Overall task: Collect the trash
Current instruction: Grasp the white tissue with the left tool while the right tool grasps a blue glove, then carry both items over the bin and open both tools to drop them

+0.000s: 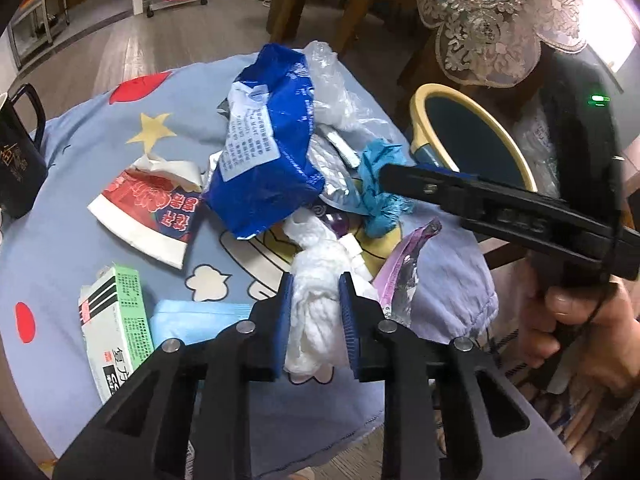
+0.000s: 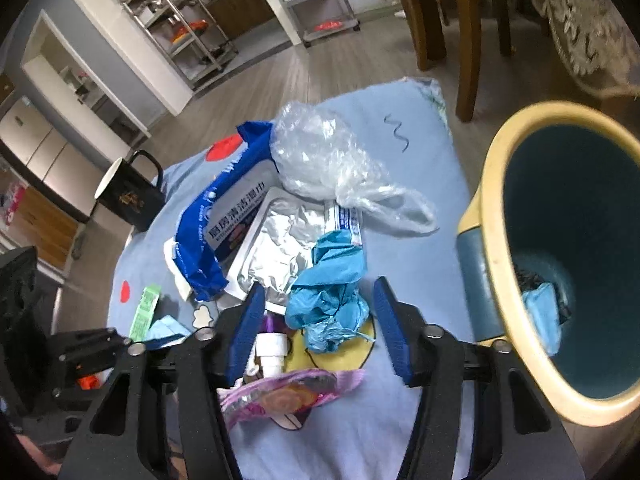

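Trash lies on a round table with a light blue cartoon cloth [image 1: 80,184]. My left gripper [image 1: 316,280] is shut on a crumpled white tissue [image 1: 316,280]. My right gripper [image 2: 318,292] is open, its jaws on either side of a crumpled teal wad [image 2: 328,292]; in the left wrist view its fingers [image 1: 404,178] reach that wad [image 1: 378,192] from the right. A blue wet-wipe pack [image 1: 268,140], clear plastic bag [image 2: 324,152], silver foil [image 2: 280,240] and pink wrapper [image 2: 288,394] lie around. The yellow-rimmed teal bin [image 2: 496,240] stands right of the table.
A black mug [image 2: 128,196] stands at the table's left edge. A red-white paper cup piece [image 1: 148,212], a green-white box [image 1: 116,320] and a blue mask [image 1: 192,320] lie near the left. A small white bottle [image 2: 272,352] lies by the pink wrapper. Wooden chairs [image 2: 460,40] stand behind.
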`<state>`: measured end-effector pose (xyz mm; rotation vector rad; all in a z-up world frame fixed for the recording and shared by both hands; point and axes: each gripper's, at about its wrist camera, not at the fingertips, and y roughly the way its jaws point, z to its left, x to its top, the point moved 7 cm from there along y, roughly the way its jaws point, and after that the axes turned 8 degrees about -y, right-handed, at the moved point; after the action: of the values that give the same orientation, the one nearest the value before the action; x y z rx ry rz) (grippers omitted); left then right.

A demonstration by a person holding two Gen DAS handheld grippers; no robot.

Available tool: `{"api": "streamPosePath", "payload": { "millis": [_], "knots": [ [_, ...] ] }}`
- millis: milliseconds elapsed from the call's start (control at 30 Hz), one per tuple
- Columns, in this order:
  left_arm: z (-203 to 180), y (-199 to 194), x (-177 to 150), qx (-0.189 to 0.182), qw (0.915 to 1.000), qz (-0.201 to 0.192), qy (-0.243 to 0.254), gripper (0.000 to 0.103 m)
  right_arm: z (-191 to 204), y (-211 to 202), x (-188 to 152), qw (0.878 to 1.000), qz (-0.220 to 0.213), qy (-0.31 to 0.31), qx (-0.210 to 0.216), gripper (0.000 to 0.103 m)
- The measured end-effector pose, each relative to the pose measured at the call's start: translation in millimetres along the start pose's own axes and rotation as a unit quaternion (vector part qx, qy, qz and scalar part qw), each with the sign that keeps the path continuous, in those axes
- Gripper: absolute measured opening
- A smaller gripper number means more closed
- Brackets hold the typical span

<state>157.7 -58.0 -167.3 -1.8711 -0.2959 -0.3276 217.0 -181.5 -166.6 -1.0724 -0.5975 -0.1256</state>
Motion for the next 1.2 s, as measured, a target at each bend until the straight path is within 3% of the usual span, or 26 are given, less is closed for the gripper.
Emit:
{"api": "streamPosePath", "payload": {
  "millis": [33, 67, 167, 500, 1200],
  "knots": [
    [-1, -1, -1, -0.002, 1.0, -0.001, 0.002, 0.02, -2, 4, -1, 1.0, 0.007, 0.005, 0.004, 0.043],
    [-2, -4, -1, -0.005, 1.0, -0.003, 0.004, 0.019, -3, 6, -2, 1.0, 0.01, 0.009, 0.009, 0.031],
    [-3, -16, 0, -0.011, 0.9998, -0.015, 0.002, 0.019, -3, 2, -1, 1.0, 0.002, 0.017, 0.021, 0.02],
    [8, -60, 11, -0.024, 0.9972, -0.065, -0.028, 0.019, 2, -27, 11, 0.997, -0.047, 0.039, 0.051, 0.013],
    [-31, -93, 11, -0.081, 0.9902, -0.112, 0.022, 0.018, 6, -103, 4, 0.993, -0.11, 0.004, 0.038, 0.013]
  ]
}}
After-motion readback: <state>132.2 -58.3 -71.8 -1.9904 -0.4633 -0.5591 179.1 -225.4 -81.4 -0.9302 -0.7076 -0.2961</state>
